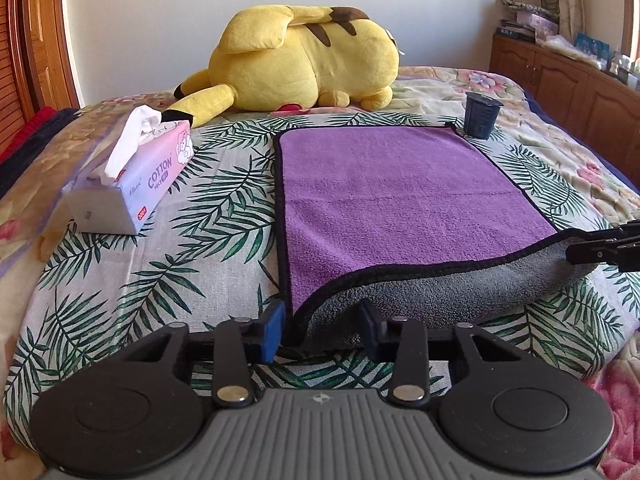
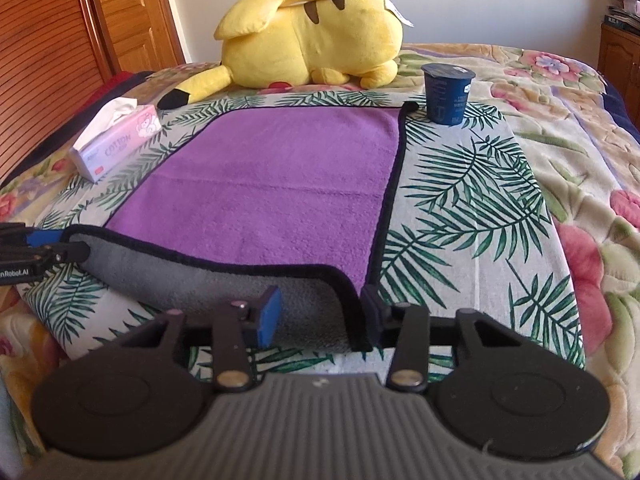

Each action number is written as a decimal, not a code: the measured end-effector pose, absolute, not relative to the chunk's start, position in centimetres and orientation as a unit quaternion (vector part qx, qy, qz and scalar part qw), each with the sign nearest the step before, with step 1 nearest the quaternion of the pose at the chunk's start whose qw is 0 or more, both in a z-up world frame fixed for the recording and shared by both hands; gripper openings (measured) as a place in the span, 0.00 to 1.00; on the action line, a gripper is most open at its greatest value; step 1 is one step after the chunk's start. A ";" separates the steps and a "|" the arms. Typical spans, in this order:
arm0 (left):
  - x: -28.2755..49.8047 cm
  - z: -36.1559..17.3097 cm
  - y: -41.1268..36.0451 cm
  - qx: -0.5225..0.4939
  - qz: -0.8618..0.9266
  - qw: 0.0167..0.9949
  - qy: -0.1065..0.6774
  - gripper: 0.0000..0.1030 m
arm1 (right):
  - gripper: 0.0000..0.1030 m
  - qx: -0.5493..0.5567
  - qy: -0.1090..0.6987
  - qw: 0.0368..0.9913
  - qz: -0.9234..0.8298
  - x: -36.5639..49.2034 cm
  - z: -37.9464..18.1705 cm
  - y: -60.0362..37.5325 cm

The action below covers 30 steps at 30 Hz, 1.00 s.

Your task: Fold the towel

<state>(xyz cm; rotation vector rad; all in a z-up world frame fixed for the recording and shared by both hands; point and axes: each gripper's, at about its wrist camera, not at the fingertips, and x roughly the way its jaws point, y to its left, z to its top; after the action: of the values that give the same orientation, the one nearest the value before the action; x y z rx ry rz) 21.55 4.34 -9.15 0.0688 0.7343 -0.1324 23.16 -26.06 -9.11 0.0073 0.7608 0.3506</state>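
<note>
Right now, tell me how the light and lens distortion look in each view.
Left wrist: daylight from the right, the towel evenly lit, edges bowed by fisheye, corners vignetted black. Right wrist: the same bowing, sun glare on the bedspread, the cup sharp.

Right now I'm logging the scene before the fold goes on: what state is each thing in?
towel: flat, near edge lifted, grey underside showing
left gripper: open around near-left corner
right gripper: open around near-right corner
tissue pack: opened, tissue sticking out
cup: upright, lidded
plush toy: lying down
</note>
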 end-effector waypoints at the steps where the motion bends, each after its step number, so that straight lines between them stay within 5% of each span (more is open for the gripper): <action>1: 21.6 -9.2 4.3 0.034 -0.065 0.930 0.360 0.14 | 0.40 0.001 0.370 0.913 0.169 23.2 -9.1 -26.1; 13: 21.6 -9.4 4.5 0.023 -0.067 0.928 0.366 0.00 | 0.09 -0.026 0.373 0.912 0.168 23.1 -9.2 -25.9; 30: 21.5 -8.9 4.5 0.019 -0.070 0.931 0.358 0.00 | 0.04 -0.025 0.359 0.918 0.168 23.1 -8.9 -26.2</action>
<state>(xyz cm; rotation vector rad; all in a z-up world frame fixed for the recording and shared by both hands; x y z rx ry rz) 21.52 4.46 -8.90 0.0385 0.7325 -0.1437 23.07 -26.18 -8.89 -0.0519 0.7377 0.3462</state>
